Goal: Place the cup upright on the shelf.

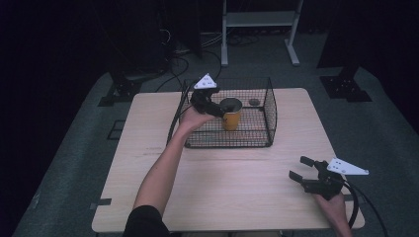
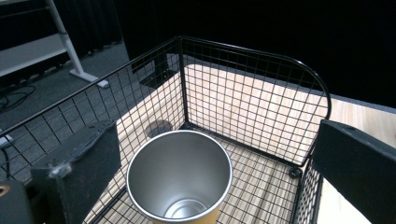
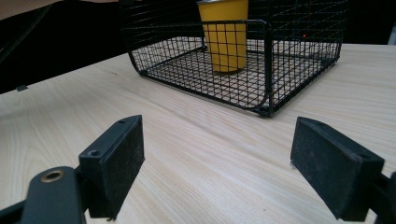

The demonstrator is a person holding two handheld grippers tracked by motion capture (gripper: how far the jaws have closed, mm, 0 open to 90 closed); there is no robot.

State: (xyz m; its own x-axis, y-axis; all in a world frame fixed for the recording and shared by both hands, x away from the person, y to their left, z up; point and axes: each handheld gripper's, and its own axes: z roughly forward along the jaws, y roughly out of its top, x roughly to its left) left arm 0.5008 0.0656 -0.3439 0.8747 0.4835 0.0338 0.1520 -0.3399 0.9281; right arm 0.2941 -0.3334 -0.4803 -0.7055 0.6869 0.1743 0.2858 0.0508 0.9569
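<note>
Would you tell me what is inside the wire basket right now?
A yellow cup stands upright in the wire basket, its steel inside empty as the left gripper view shows. A small dark round thing lies behind it. The floor under the cup is covered.

High view: fixed above the near table edge, facing forward and down; the wire basket point(image 1: 227, 116) sits at mid-distance, toward the far side. Left gripper view: close in, at the basket's rim, angled steeply down into the cup point(image 2: 180, 175) standing inside it. Right gripper view: low over the table point(image 3: 224, 158), well back from the basket, facing it level. All three views share the basket and cup.
</note>
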